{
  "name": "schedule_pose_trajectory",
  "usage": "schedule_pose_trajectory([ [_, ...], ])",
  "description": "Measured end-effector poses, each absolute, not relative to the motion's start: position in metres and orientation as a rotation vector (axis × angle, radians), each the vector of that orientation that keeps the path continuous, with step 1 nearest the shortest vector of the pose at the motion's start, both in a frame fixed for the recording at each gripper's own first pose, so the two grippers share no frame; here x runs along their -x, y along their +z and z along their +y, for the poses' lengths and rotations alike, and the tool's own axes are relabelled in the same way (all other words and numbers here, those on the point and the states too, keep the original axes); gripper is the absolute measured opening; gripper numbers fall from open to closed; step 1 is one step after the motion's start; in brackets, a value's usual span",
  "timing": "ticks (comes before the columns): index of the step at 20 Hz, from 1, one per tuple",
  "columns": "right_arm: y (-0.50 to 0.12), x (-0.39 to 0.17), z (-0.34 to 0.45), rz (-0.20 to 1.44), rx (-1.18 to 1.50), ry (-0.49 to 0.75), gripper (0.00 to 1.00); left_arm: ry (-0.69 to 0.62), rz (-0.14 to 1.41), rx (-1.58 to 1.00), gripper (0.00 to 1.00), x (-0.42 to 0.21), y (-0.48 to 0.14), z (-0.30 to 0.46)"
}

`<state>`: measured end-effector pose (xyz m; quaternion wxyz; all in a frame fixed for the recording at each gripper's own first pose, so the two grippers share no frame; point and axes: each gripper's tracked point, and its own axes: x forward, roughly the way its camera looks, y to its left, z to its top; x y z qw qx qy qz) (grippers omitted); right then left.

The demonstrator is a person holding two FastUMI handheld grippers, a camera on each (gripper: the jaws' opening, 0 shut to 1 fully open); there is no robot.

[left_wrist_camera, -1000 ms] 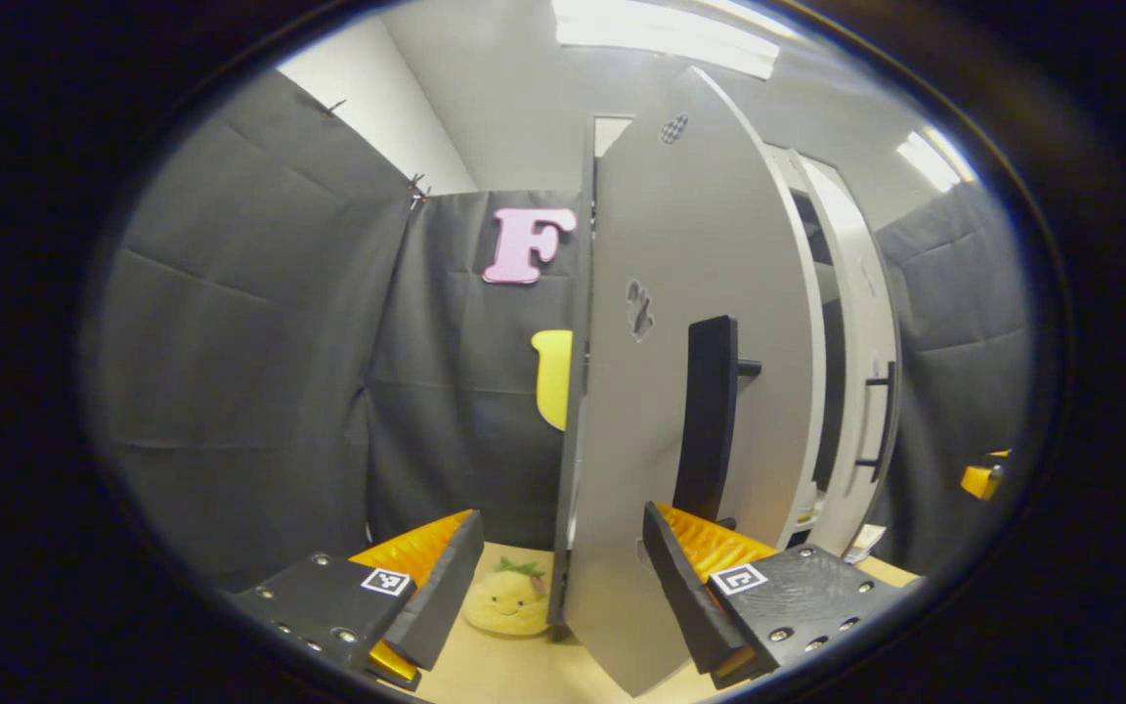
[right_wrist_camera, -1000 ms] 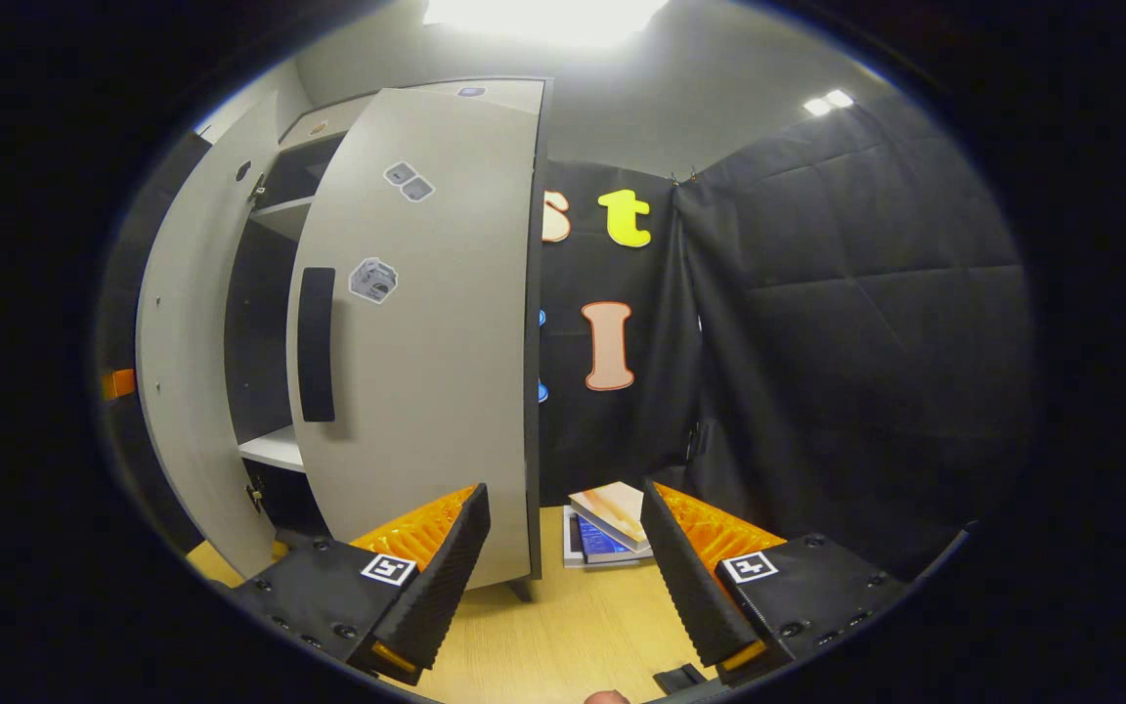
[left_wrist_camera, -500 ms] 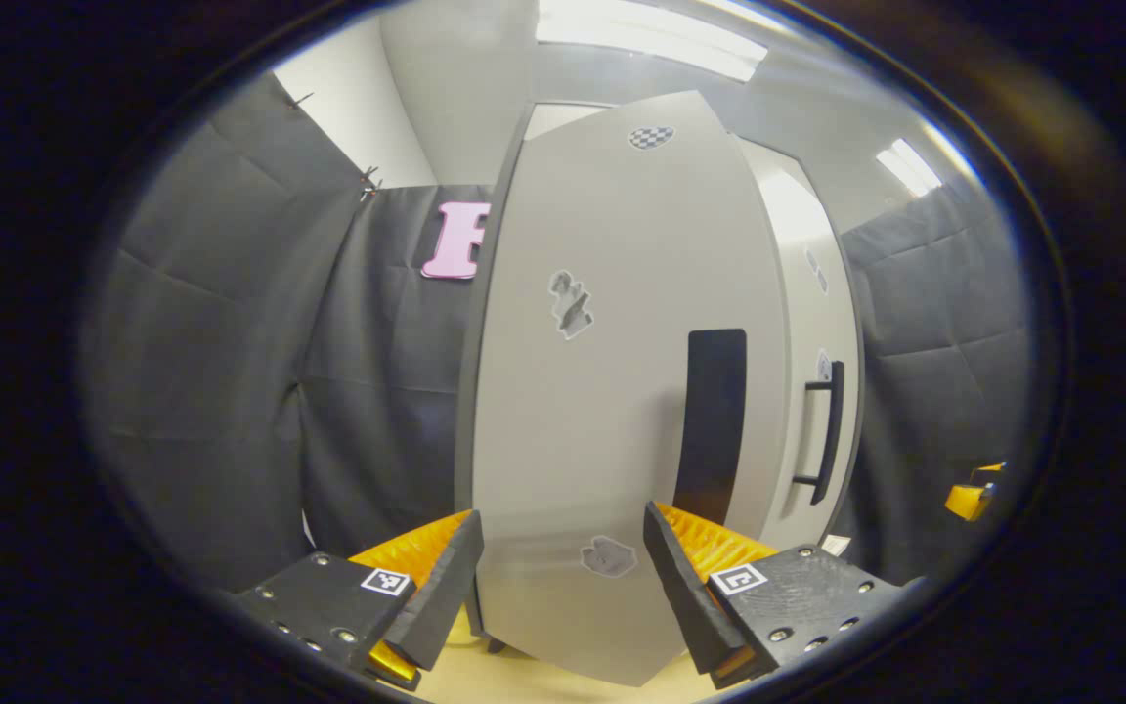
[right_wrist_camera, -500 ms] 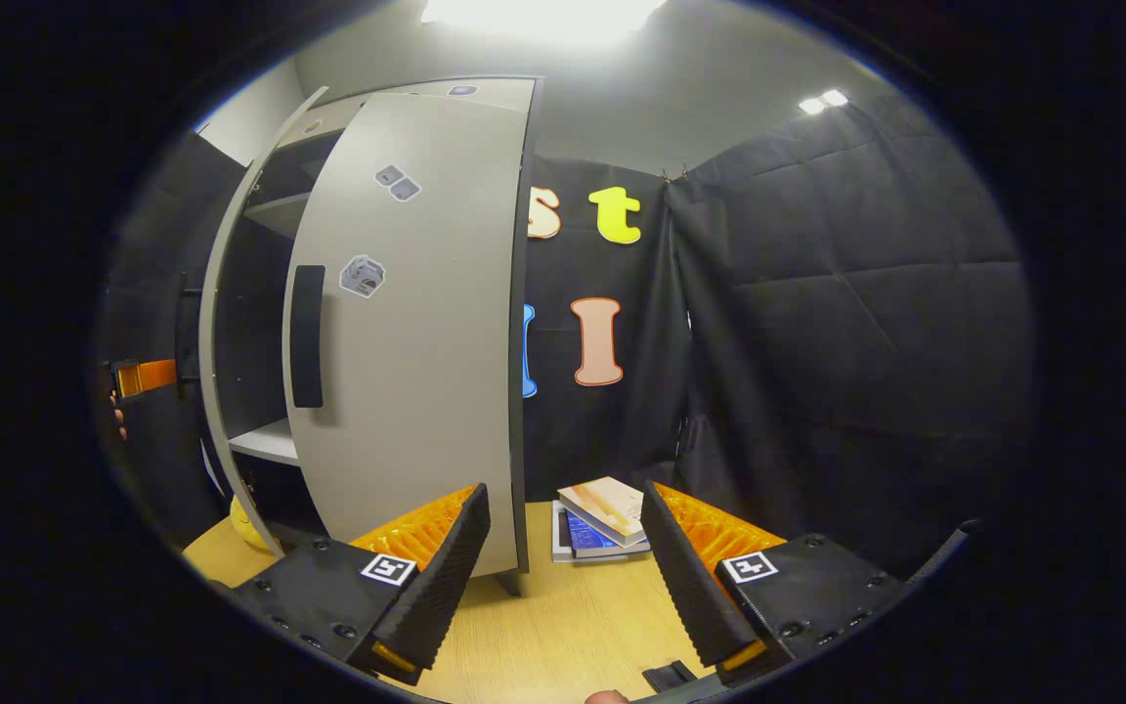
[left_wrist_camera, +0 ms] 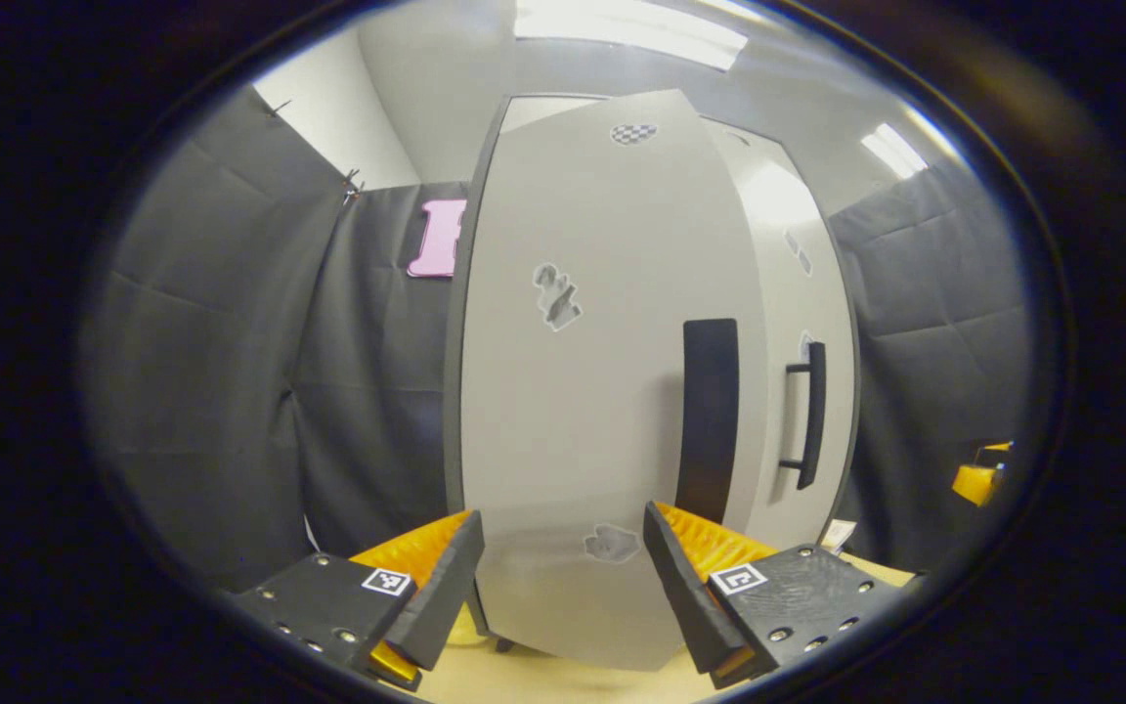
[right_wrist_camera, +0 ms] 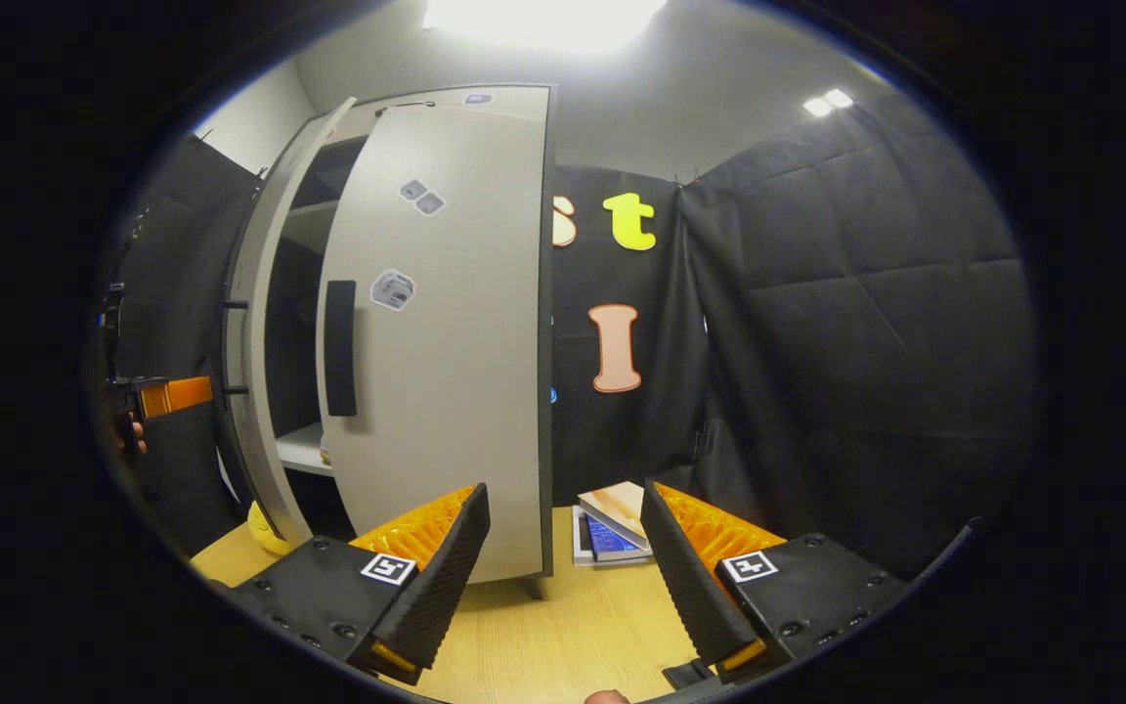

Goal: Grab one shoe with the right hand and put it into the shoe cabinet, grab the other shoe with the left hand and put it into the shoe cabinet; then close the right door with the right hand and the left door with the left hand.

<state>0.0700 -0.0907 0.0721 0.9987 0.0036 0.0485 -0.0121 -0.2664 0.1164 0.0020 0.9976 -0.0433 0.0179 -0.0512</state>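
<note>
**Cabinet doors nearly shut**

The cabinet (right_wrist_camera: 446, 323) is standing on the table (right_wrist_camera: 563, 626), left door (left_wrist_camera: 583, 391) nearly closed, right door (right_wrist_camera: 455, 342) ajar. Both the left gripper (left_wrist_camera: 563, 577) and right gripper (right_wrist_camera: 563, 567) are hanging open, holding nothing. Books (right_wrist_camera: 607, 523) are lying beside.

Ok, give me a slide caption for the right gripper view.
Open hand-held gripper faces the cabinet's right door, with the left door still ajar.

Left gripper view: shoe cabinet (left_wrist_camera: 612, 391) interior hidden behind its doors; stickers on left door (left_wrist_camera: 573, 411) too blurred to identify. Right gripper view: yellow object (right_wrist_camera: 268, 525) at lower left mostly hidden behind that door's edge; books (right_wrist_camera: 610, 528) partly covered by right gripper (right_wrist_camera: 563, 557); shoes can't be made out inside.
</note>
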Motion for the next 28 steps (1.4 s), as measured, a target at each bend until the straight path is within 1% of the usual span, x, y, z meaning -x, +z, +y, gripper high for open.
schedule_pose_trajectory([
  [1,0.078,-0.067,-0.084,0.081,-0.006,-0.011,0.98,-0.097,0.036,0.074,0.94,0.280,0.000,0.124],
  [4,0.091,-0.053,-0.067,0.042,-0.014,0.041,0.98,-0.061,0.033,0.054,0.94,0.321,-0.001,0.148],
  [9,0.097,-0.034,-0.066,0.012,-0.002,0.068,0.99,-0.007,0.034,0.032,0.94,0.377,0.003,0.175],
  [10,0.096,-0.031,-0.067,0.011,-0.011,0.072,0.96,-0.002,0.025,0.024,0.94,0.385,0.005,0.175],
  [11,0.097,-0.027,-0.070,0.009,-0.019,0.075,0.99,0.001,0.016,0.013,0.94,0.396,0.009,0.176],
  [15,0.095,-0.007,-0.078,0.017,-0.032,0.101,0.99,0.018,0.015,-0.030,0.93,0.433,0.014,0.167],
  [16,0.096,-0.001,-0.080,0.011,-0.031,0.107,0.96,0.023,0.018,-0.035,0.94,0.447,0.014,0.166],
  [17,0.098,0.004,-0.082,0.006,-0.029,0.112,0.99,0.030,0.024,-0.035,0.93,0.459,0.012,0.165],
  [19,0.099,0.014,-0.084,-0.002,-0.023,0.126,0.99,0.034,0.036,-0.029,0.94,0.476,0.008,0.160],
  [28,0.099,0.042,-0.088,-0.018,-0.009,0.170,0.99,0.101,0.073,-0.034,0.93,0.528,-0.006,0.167],
])
